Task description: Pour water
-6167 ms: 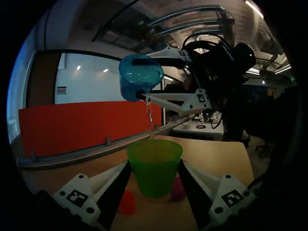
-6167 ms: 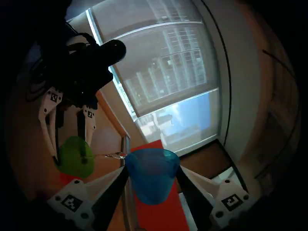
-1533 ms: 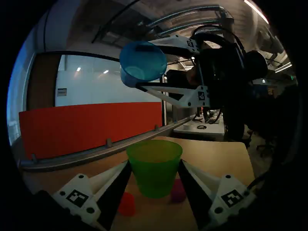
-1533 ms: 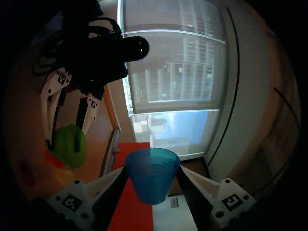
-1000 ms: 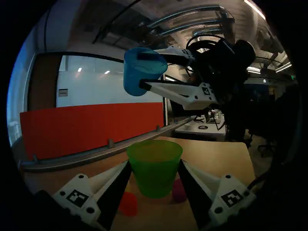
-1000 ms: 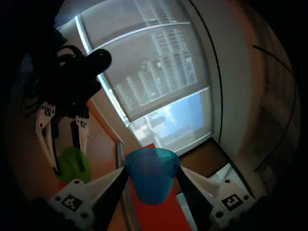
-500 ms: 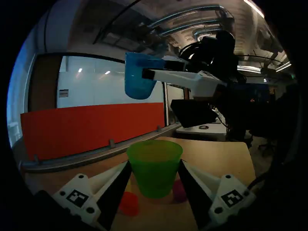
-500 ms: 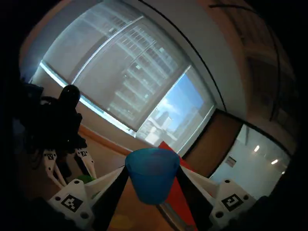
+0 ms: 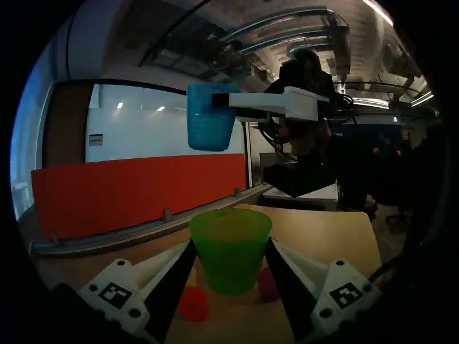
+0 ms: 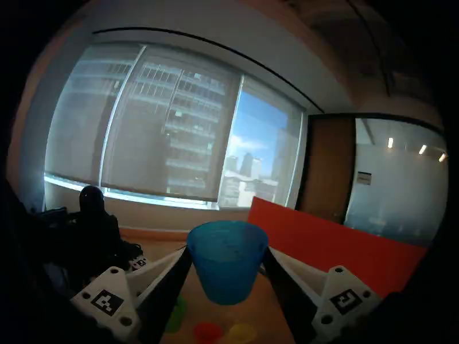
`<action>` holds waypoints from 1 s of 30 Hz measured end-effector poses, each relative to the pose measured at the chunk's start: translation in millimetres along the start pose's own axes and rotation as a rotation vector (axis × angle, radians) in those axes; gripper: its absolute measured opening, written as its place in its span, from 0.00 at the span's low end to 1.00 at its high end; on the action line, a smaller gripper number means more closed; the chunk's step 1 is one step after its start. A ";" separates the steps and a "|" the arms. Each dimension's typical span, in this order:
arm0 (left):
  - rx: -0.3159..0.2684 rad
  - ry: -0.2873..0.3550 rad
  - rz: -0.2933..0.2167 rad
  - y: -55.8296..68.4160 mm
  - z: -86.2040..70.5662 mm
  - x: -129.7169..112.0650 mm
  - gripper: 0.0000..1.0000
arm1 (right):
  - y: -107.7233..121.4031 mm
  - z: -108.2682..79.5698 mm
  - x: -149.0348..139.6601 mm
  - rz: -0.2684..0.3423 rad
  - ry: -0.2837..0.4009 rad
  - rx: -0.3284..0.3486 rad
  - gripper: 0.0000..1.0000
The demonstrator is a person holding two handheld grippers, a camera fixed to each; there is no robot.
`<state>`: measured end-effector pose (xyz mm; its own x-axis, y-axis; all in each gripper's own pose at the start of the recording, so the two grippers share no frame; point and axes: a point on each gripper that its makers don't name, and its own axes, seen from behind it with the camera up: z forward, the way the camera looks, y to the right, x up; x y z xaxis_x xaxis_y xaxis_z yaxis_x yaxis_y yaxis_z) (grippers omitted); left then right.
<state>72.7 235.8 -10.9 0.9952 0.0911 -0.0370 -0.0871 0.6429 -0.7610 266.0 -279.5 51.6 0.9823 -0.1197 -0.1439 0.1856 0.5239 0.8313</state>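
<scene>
Wooden table (image 9: 327, 235) lies below your left gripper (image 9: 230, 245), whose two fingers are clenched on the sides of the green cup (image 9: 230, 264). That cup stands upright, and you cannot tell whether it touches the tabletop. A small red cup (image 9: 192, 303) and a purple cup (image 9: 267, 284) sit on the table just beside its base. Your right gripper (image 10: 228, 255) grasps the blue cup (image 10: 228, 278), both fingers pressing its sides. In the left gripper view the blue cup hangs upright, well above the green cup and apart from it, in front of the red partition (image 9: 137, 189).
</scene>
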 end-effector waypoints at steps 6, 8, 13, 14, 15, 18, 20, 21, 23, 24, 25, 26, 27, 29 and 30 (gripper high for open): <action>0.002 -0.002 0.001 -1.0 -0.4 -1.0 0.82 | 0.6 -0.4 0.0 0.066 0.006 0.012 0.88; 0.002 -0.004 0.002 -0.9 -0.9 -1.1 0.82 | 1.4 -0.6 -0.5 0.075 0.004 0.009 0.88; 0.000 -0.007 0.002 0.4 -1.7 -2.3 0.82 | 4.3 -4.1 -7.1 0.085 -0.010 -0.001 0.89; -0.001 -0.008 0.002 0.5 -1.9 -2.7 0.82 | 4.8 -5.1 -8.8 0.086 -0.012 -0.003 0.89; -0.001 -0.010 0.002 0.6 -2.1 -3.4 0.82 | 6.1 -6.4 -10.1 0.086 -0.014 -0.006 0.89; -0.001 -0.016 0.001 0.2 -2.5 -5.8 0.82 | 11.7 -11.6 -13.2 0.085 -0.017 -0.023 0.89; 0.002 -0.019 0.000 -0.2 -3.1 -7.0 0.82 | 16.1 -16.7 -14.4 0.084 -0.019 -0.037 0.88; 0.002 -0.020 0.000 -0.3 -3.3 -7.4 0.82 | 18.2 -19.4 -14.8 0.083 -0.019 -0.043 0.88; 0.004 -0.023 -0.001 -0.4 -3.6 -8.1 0.82 | 22.4 -25.7 -15.6 0.082 -0.019 -0.058 0.89; 0.004 -0.024 -0.001 -0.6 -3.7 -8.3 0.82 | 24.7 -28.7 -16.3 0.081 -0.019 -0.066 0.89; 0.004 -0.025 -0.002 -0.8 -3.7 -8.4 0.82 | 27.4 -32.1 -17.3 0.080 -0.020 -0.075 0.89; 0.005 -0.026 -0.003 -1.0 -3.6 -8.5 0.82 | 29.8 -35.1 -18.2 0.079 -0.021 -0.083 0.89; 0.005 -0.028 -0.003 -1.3 -3.9 -8.7 0.82 | 32.0 -38.3 -20.0 0.078 -0.024 -0.090 0.89; 0.004 -0.033 -0.001 -1.9 -4.7 -9.6 0.82 | 36.6 -45.3 -24.8 0.078 -0.032 -0.104 0.89; 0.004 -0.036 0.001 -2.2 -5.0 -10.3 0.82 | 38.7 -48.6 -27.3 0.078 -0.037 -0.111 0.89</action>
<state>62.9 229.7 -12.1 0.9929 0.1185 -0.0143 -0.0880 0.6460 -0.7582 247.5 -215.0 61.6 0.9927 -0.1053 -0.0597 0.1126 0.6223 0.7746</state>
